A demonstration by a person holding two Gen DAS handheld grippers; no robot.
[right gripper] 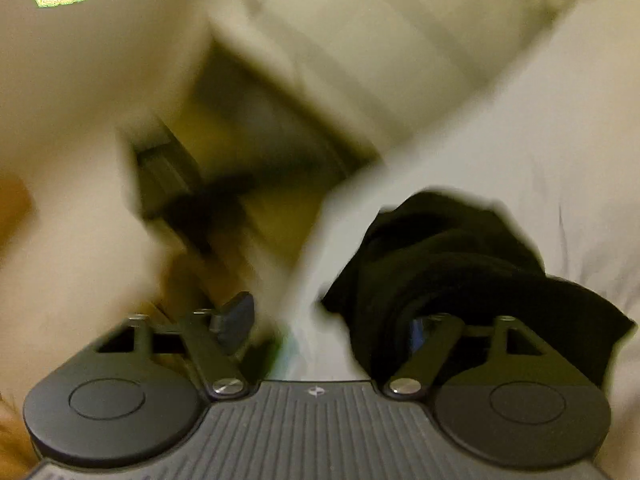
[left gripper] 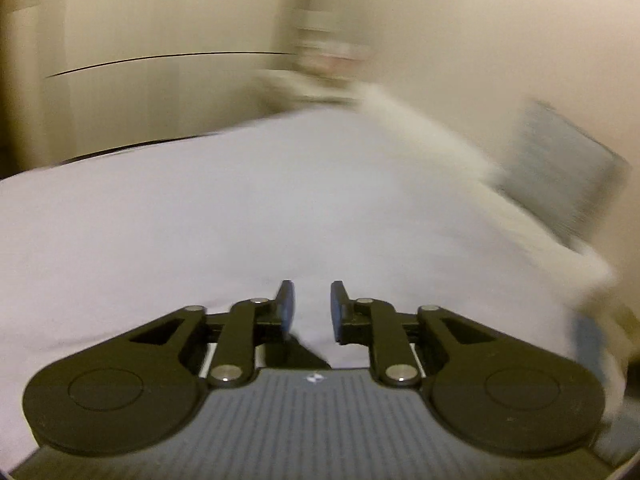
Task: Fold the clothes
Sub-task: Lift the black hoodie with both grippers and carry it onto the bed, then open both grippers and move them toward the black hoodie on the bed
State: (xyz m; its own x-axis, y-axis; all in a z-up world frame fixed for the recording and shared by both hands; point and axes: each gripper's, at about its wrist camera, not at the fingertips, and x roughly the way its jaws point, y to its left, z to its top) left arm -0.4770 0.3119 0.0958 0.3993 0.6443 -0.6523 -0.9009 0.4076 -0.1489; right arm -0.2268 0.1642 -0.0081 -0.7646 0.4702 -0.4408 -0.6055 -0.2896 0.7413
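Note:
In the left wrist view my left gripper (left gripper: 312, 308) is open and empty, its jaws a small gap apart, low over a pale lilac sheet (left gripper: 240, 208) on the bed. In the right wrist view a crumpled black garment (right gripper: 448, 256) lies on the white bed sheet (right gripper: 560, 140). My right gripper (right gripper: 332, 320) is open; its left finger (right gripper: 236, 316) is free, and its right finger is buried under the black cloth. The view is heavily motion-blurred.
A grey folded item (left gripper: 560, 164) sits at the bed's right side near the wall. A pale wardrobe (left gripper: 160, 60) stands behind the bed. The right wrist view shows the bed's edge (right gripper: 328, 216), dark floor and furniture (right gripper: 224, 184) beyond it.

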